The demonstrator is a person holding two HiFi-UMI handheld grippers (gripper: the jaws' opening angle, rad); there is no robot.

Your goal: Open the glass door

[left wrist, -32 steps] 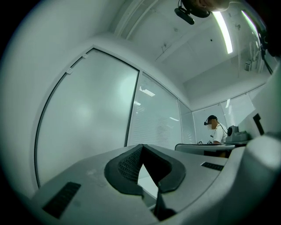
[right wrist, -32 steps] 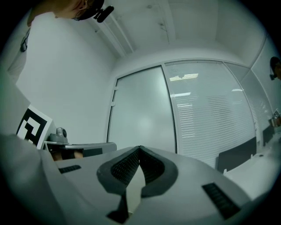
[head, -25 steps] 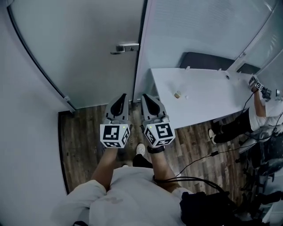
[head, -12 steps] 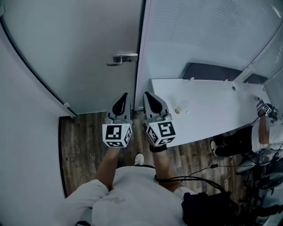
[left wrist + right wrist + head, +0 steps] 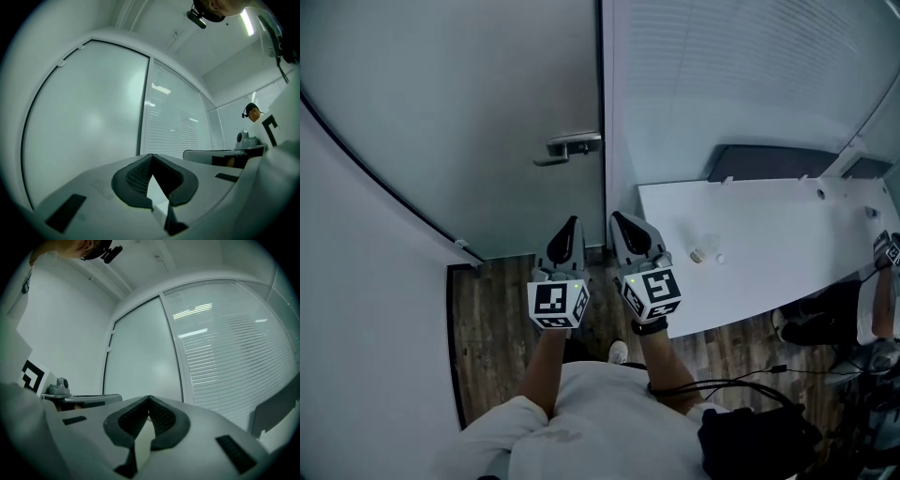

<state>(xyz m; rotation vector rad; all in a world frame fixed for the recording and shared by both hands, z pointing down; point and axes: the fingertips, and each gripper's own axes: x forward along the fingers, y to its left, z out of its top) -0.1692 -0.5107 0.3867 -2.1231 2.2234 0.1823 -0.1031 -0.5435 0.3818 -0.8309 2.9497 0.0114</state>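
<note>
A frosted glass door (image 5: 459, 112) stands closed straight ahead, with a metal lever handle (image 5: 572, 145) near its right edge. My left gripper (image 5: 571, 226) and right gripper (image 5: 621, 221) are side by side, both shut and empty, held level a short way back from the door and lower than the handle. In the left gripper view the door (image 5: 89, 117) fills the left, with my left gripper (image 5: 151, 157) shut. In the right gripper view the door (image 5: 140, 357) sits centre left, with my right gripper (image 5: 149, 400) shut.
A glass wall with blinds (image 5: 741, 84) runs right of the door. A white table (image 5: 769, 234) stands at the right with a small object (image 5: 698, 254) on it. A white wall (image 5: 356, 309) closes the left. Another person (image 5: 881, 300) sits at the far right. Cables (image 5: 741, 380) lie on the wooden floor.
Both grippers have moved forward towards the door together, still shut. The door and its handle now appear closer, and the view has shifted towards them.
</note>
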